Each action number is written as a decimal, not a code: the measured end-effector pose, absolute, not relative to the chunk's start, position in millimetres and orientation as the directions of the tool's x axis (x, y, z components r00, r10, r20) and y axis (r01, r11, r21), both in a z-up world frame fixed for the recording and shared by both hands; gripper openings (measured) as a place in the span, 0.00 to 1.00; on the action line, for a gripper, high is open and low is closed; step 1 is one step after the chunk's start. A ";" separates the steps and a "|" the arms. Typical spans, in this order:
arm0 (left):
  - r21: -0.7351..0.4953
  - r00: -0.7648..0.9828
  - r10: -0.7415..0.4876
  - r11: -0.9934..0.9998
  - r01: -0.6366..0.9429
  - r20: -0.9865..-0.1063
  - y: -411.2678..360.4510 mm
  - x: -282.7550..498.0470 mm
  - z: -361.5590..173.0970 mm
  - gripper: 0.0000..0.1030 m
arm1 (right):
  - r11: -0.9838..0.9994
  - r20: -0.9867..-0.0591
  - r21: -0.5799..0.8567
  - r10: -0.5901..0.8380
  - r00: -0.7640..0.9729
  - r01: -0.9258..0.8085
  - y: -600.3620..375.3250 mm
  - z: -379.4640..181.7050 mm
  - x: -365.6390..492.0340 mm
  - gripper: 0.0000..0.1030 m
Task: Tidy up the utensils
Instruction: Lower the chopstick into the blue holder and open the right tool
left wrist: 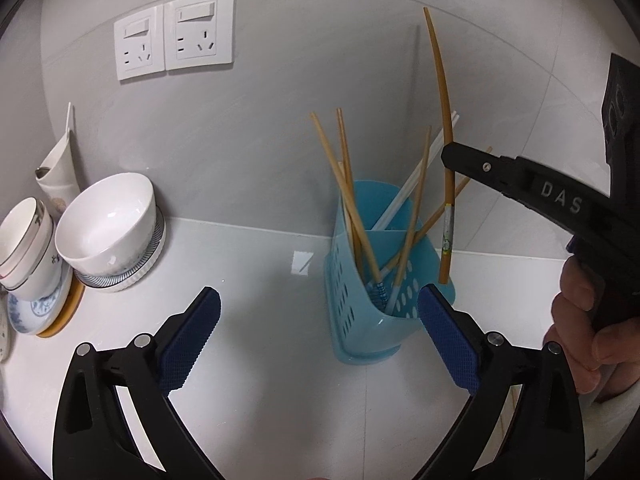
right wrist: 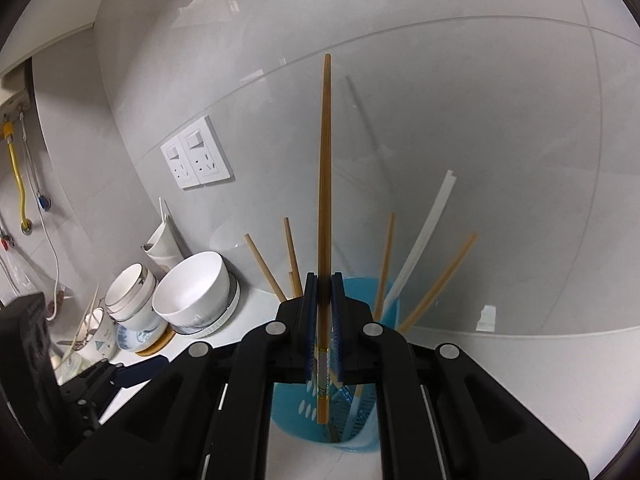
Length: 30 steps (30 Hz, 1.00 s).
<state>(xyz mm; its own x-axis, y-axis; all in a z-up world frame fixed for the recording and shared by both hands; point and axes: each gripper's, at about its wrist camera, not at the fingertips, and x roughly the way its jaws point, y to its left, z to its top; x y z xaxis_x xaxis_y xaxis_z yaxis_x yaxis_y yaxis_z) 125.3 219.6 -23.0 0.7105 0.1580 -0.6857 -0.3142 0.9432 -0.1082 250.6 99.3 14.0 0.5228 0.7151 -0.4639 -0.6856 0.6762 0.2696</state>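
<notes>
A blue perforated utensil holder stands on the white counter by the wall and holds several wooden and white chopsticks. My right gripper is shut on a long brown chopstick, held upright with its lower end just above the holder's right rim. In the right wrist view that chopstick runs up between the pads, its tip over the holder. My left gripper is open and empty, low over the counter just in front of the holder.
Stacked white bowls and cups on plates sit at the left of the counter, with a white jug behind. Two wall sockets are above. Pipes and cables hang at far left.
</notes>
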 end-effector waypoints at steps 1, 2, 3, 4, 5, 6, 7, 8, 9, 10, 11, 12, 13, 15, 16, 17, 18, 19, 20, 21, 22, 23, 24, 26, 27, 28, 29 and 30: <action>-0.110 0.709 0.159 0.942 -0.317 -0.687 220.9 124.9 -23.4 0.94 | 0.678 -0.465 0.265 0.713 0.525 -0.686 102.1 11.0 250.6 0.06; -0.111 0.707 0.161 0.940 -0.321 -0.689 222.6 124.2 -24.2 0.94 | 0.679 -0.471 0.262 0.710 0.524 -0.685 104.9 7.1 251.0 0.06; -0.111 0.705 0.162 0.939 -0.325 -0.691 224.0 123.2 -25.2 0.94 | 0.681 -0.474 0.261 0.708 0.524 -0.684 104.6 3.7 250.6 0.06; -0.111 0.704 0.163 0.939 -0.327 -0.692 224.9 122.6 -26.0 0.94 | 0.681 -0.476 0.262 0.708 0.522 -0.684 105.9 0.4 250.6 0.06; -0.111 0.703 0.165 0.938 -0.330 -0.692 225.8 121.6 -26.7 0.94 | 0.682 -0.478 0.260 0.706 0.523 -0.683 107.0 -2.3 250.3 0.06; -0.112 0.702 0.165 0.937 -0.332 -0.693 226.8 121.0 -27.2 0.94 | 0.685 -0.481 0.257 0.702 0.525 -0.682 108.4 -5.8 250.1 0.06; -0.113 0.700 0.166 0.936 -0.334 -0.694 228.0 120.5 -27.8 0.94 | 0.685 -0.486 0.256 0.701 0.522 -0.682 109.6 -9.2 250.1 0.06; -0.113 0.699 0.167 0.935 -0.336 -0.696 228.8 120.5 -28.3 0.94 | 0.688 -0.492 0.252 0.697 0.522 -0.681 110.7 -12.8 250.1 0.06; -0.114 0.697 0.168 0.934 -0.339 -0.697 229.7 120.1 -28.9 0.94 | 0.690 -0.496 0.249 0.694 0.522 -0.680 111.4 -15.5 250.0 0.06; -0.114 0.696 0.169 0.933 -0.340 -0.697 230.4 119.8 -29.2 0.94 | 0.690 -0.503 0.248 0.691 0.519 -0.680 112.3 -18.6 249.8 0.06; -0.114 0.696 0.170 0.933 -0.342 -0.698 231.1 119.9 -29.3 0.94 | 0.691 -0.507 0.247 0.690 0.517 -0.679 112.1 -21.3 249.6 0.06; -0.114 0.695 0.171 0.932 -0.343 -0.698 231.8 119.7 -29.5 0.94 | 0.692 -0.514 0.246 0.687 0.515 -0.678 112.8 -24.6 249.0 0.06; -0.114 0.695 0.172 0.932 -0.344 -0.698 232.6 120.0 -29.4 0.94 | 0.693 -0.518 0.244 0.684 0.513 -0.679 113.6 -27.2 248.4 0.06; -0.114 0.694 0.174 0.931 -0.348 -0.699 234.2 120.8 -29.6 0.94 | 0.694 -0.526 0.240 0.681 0.510 -0.679 114.4 -30.6 246.9 0.06; -0.114 0.693 0.175 0.930 -0.349 -0.699 234.7 121.0 -29.7 0.94 | 0.694 -0.530 0.238 0.679 0.508 -0.680 114.9 -32.1 246.2 0.06; -0.114 0.693 0.176 0.929 -0.351 -0.699 235.0 120.8 -29.6 0.94 | 0.694 -0.534 0.237 0.678 0.506 -0.680 115.3 -33.1 245.6 0.06; -0.114 0.693 0.177 0.929 -0.352 -0.699 235.3 120.6 -29.5 0.94 | 0.693 -0.535 0.237 0.678 0.504 -0.681 115.4 -33.5 245.0 0.06; -0.114 0.693 0.178 0.928 -0.354 -0.699 235.6 120.5 -29.2 0.94 | 0.693 -0.537 0.235 0.677 0.503 -0.681 115.8 -33.8 244.6 0.06; -0.115 0.694 0.178 0.928 -0.354 -0.698 235.8 120.5 -28.9 0.94 | 0.695 -0.539 0.230 0.674 0.505 -0.681 116.4 -33.9 243.7 0.07; -0.115 0.694 0.178 0.928 -0.354 -0.697 236.0 120.3 -28.5 0.94 | 0.695 -0.540 0.227 0.672 0.506 -0.682 116.3 -33.6 243.3 0.08; -0.115 0.694 0.180 0.927 -0.356 -0.697 236.1 120.2 -28.2 0.94 | 0.698 -0.542 0.222 0.668 0.509 -0.680 115.9 -32.9 242.7 0.09; -0.115 0.694 0.180 0.927 -0.356 -0.697 236.0 119.9 -27.7 0.94 | 0.702 -0.545 0.219 0.664 0.512 -0.678 114.9 -31.5 241.9 0.09; -0.117 0.695 0.180 0.927 -0.356 -0.696 235.8 119.2 -26.8 0.94 | 0.703 -0.548 0.218 0.663 0.511 -0.677 113.9 -30.1 241.9 0.09; -0.118 0.697 0.182 0.926 -0.358 -0.693 235.5 117.6 -24.8 0.94 | 0.708 -0.554 0.213 0.655 0.513 -0.674 109.4 -25.7 240.1 0.16; -0.120 0.699 0.181 0.926 -0.359 -0.692 235.1 116.9 -23.7 0.94 | 0.711 -0.556 0.207 0.650 0.517 -0.671 106.7 -23.3 239.0 0.21; -0.120 0.699 0.181 0.926 -0.359 -0.692 234.5 116.5 -22.6 0.94 | 0.715 -0.557 0.204 0.647 0.521 -0.669 103.2 -20.5 237.8 0.30; -0.122 0.700 0.181 0.925 -0.360 -0.691 234.0 115.7 -21.5 0.94 | 0.722 -0.558 0.200 0.639 0.529 -0.662 98.6 -17.5 236.6 0.36; -0.125 0.701 0.180 0.925 -0.360 -0.690 233.4 115.0 -20.6 0.94 | 0.727 -0.559 0.197 0.635 0.534 -0.658 94.9 -15.1 235.8 0.39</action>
